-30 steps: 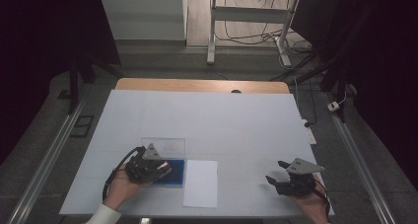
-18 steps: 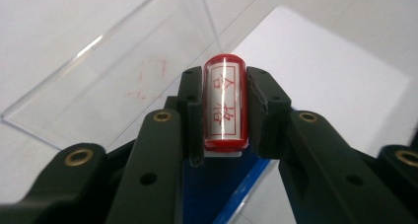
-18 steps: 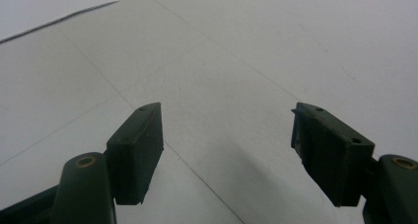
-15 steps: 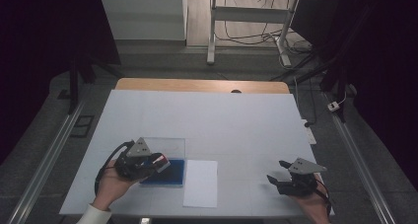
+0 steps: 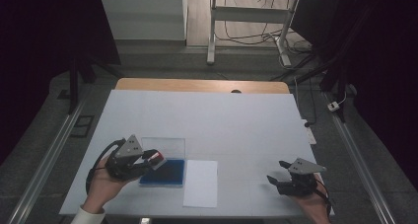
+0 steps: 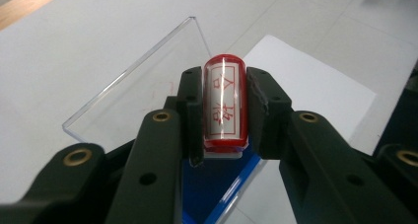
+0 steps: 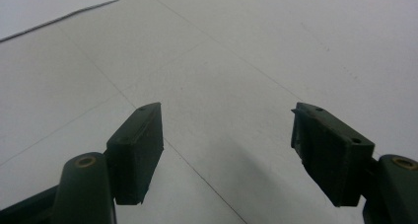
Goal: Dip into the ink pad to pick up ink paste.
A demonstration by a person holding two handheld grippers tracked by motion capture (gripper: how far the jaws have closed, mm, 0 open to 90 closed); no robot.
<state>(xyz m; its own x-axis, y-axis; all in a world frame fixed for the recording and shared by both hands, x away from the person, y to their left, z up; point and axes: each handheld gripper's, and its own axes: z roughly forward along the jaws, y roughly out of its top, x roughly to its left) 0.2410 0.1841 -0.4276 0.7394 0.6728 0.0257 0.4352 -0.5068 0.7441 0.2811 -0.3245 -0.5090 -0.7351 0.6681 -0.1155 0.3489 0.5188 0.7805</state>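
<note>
Between left gripper [image 6: 224, 110] pads: stamp [image 6: 225, 103], red characters legible; right gripper [image 7: 226, 135] wide.

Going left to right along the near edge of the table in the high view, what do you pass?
left gripper clamped on a red stamp → blue ink pad case with its clear lid open behind it → white sheet of paper → right gripper, jaws apart and holding nothing.

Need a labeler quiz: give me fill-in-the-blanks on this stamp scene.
1. The left gripper is shut on a red ____.
2. The right gripper has its jaws ____.
3. The white paper sheet lies beside a ____ ink pad.
Missing words: stamp; open; blue
</note>
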